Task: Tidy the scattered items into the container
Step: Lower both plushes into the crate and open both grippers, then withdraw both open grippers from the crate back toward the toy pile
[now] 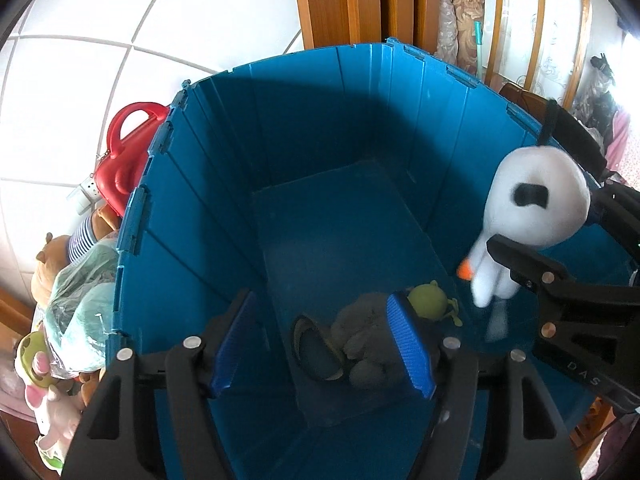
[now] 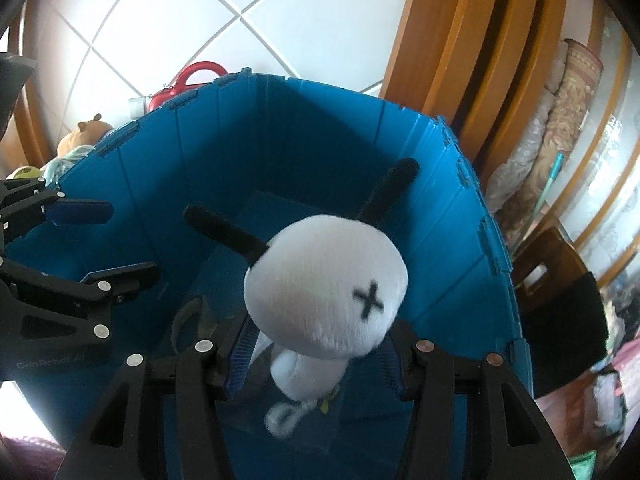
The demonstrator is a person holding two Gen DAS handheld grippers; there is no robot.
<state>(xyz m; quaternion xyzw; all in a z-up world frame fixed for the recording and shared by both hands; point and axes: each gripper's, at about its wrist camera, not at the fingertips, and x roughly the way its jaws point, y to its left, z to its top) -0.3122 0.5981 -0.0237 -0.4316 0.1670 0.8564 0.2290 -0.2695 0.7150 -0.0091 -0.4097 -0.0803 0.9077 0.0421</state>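
A deep blue folding container (image 1: 320,120) fills both views. On its floor lie a grey plush (image 1: 368,340), a small green toy (image 1: 430,300) and a dark slipper-like item (image 1: 316,352). My left gripper (image 1: 320,304) hangs open above them with nothing between its blue pads. It also shows at the left of the right wrist view (image 2: 108,244). A white plush with black ears (image 2: 328,288) is over the container's right side, blurred. Its body hangs between the jaws of my right gripper (image 2: 320,332), with a gap on each side. The head sits above the fingers (image 1: 520,264).
Left of the container are a red case (image 1: 128,148), a brown bear plush (image 2: 84,132), a plastic bag (image 1: 80,312) and a pink-and-white toy (image 1: 52,400). A wooden door frame (image 2: 460,60) rises behind, and a dark brown box (image 2: 560,280) stands to the right.
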